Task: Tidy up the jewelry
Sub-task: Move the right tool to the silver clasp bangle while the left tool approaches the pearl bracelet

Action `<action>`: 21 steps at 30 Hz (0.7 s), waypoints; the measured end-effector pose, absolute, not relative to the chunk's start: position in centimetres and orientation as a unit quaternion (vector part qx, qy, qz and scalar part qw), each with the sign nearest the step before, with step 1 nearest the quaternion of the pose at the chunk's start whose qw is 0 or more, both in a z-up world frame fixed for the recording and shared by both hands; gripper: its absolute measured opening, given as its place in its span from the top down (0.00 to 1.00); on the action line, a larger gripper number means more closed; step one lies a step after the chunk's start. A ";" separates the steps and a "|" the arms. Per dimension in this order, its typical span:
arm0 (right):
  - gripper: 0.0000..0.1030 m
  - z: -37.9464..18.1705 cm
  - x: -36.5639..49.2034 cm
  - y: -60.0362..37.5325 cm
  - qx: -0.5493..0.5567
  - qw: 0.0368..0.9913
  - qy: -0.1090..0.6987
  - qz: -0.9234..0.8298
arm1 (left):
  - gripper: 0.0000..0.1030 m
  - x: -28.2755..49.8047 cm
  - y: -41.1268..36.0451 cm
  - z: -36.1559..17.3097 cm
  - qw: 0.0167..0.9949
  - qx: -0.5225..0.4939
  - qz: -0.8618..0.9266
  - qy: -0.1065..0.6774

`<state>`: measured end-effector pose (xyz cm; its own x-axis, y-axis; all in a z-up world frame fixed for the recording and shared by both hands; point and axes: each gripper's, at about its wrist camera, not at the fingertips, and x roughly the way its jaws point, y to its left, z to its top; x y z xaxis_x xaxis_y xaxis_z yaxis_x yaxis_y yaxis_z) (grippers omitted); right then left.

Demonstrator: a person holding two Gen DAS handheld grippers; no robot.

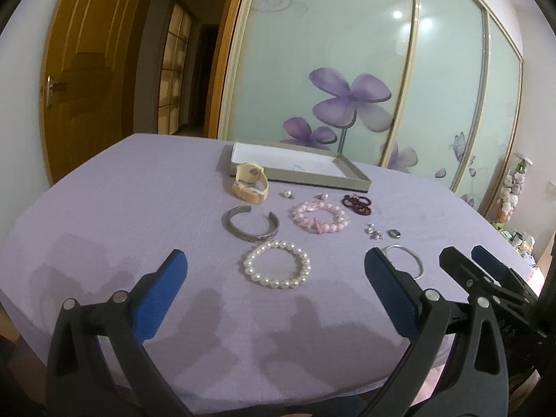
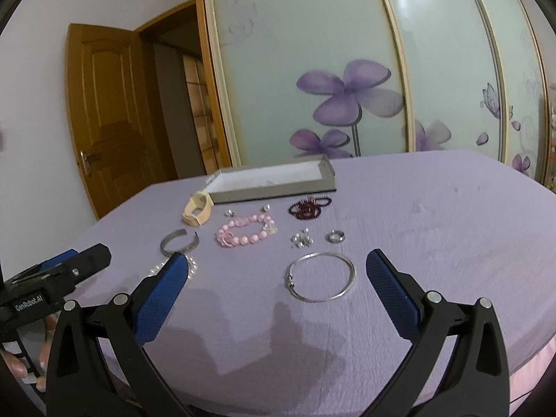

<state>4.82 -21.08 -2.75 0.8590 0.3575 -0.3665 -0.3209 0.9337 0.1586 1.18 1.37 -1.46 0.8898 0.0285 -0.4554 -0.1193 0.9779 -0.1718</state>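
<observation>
Both tongs are held wide, nothing gripped: the left gripper point(image 1: 276, 271) frames a pearl bracelet point(image 1: 276, 264), the right gripper point(image 2: 278, 271) a silver bangle point(image 2: 321, 277); a grey tray point(image 2: 274, 193) is seen at twelve o'clock.

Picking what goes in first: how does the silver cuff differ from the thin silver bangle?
The silver cuff is a wide band with a patterned face and an open gap at the far side; the thin silver bangle is a slim wire ring, nearly closed, with a small clasp. The cuff lies nearer the left gripper, the bangle between the right gripper's fingers. Both lie flat on the purple cloth.
</observation>
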 end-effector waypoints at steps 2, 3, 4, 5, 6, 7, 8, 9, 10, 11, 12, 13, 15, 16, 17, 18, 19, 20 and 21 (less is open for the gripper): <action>0.01 -3.2 5.3 -21.0 0.044 0.961 0.209 0.175 | 0.02 1.4 1.6 -1.7 0.966 -0.099 0.039 0.237; 0.01 -3.3 5.6 -21.0 0.043 0.960 0.214 0.175 | 0.02 1.7 1.8 -1.9 0.965 -0.100 0.038 0.240; 0.01 -3.5 5.9 -21.0 0.041 0.960 0.217 0.174 | 0.02 1.8 1.8 -1.9 0.965 -0.100 0.038 0.241; 0.01 -3.7 6.1 -20.9 0.039 0.959 0.219 0.173 | 0.02 2.1 1.9 -2.0 0.964 -0.100 0.037 0.243; 0.01 -3.8 6.3 -20.8 0.037 0.959 0.221 0.172 | 0.02 2.4 2.0 -2.1 0.964 -0.100 0.036 0.245; 0.01 -3.9 6.5 -20.8 0.034 0.959 0.224 0.170 | 0.02 2.6 2.0 -2.2 0.963 -0.099 0.036 0.246; 0.01 -4.1 6.8 -20.8 0.032 0.959 0.228 0.168 | 0.02 2.8 2.0 -2.2 0.963 -0.097 0.036 0.249; 0.01 -4.3 7.1 -20.8 0.030 0.958 0.234 0.165 | 0.02 3.0 2.1 -2.3 0.962 -0.097 0.036 0.251; 0.01 -4.5 7.4 -20.8 0.028 0.957 0.241 0.162 | 0.02 3.3 2.2 -2.4 0.962 -0.096 0.037 0.254; 0.01 -4.8 7.9 -20.8 0.026 0.955 0.250 0.156 | 0.02 3.5 2.3 -2.5 0.961 -0.096 0.038 0.256; 0.01 -5.0 8.3 -20.8 0.025 0.954 0.258 0.151 | 0.02 4.0 2.5 -2.6 0.960 -0.096 0.040 0.261; 0.01 -5.1 8.6 -20.8 0.025 0.952 0.265 0.147 | 0.02 4.3 2.6 -2.7 0.959 -0.097 0.041 0.264; 0.01 -5.4 9.3 -20.7 0.022 0.949 0.280 0.142 | 0.02 4.9 2.8 -3.0 0.957 -0.100 0.040 0.270; 0.01 -5.5 9.6 -20.6 0.020 0.948 0.284 0.140 | 0.02 5.2 2.9 -3.2 0.956 -0.100 0.039 0.273; 0.01 -5.5 9.8 -20.5 0.015 0.948 0.288 0.138 | 0.02 5.6 2.9 -3.3 0.955 -0.100 0.039 0.275; 0.01 -5.6 10.0 -20.4 0.012 0.947 0.292 0.135 | 0.02 6.0 3.0 -3.4 0.955 -0.099 0.038 0.278; 0.01 -5.6 10.3 -20.3 0.009 0.946 0.296 0.134 | 0.02 6.2 3.0 -3.5 0.954 -0.099 0.037 0.279; 0.01 -5.6 10.5 -20.2 0.007 0.944 0.302 0.134 | 0.02 6.4 3.0 -3.6 0.954 -0.098 0.037 0.281; 0.01 -5.5 10.6 -20.1 0.004 0.942 0.307 0.133 | 0.02 6.6 3.0 -3.6 0.953 -0.098 0.036 0.283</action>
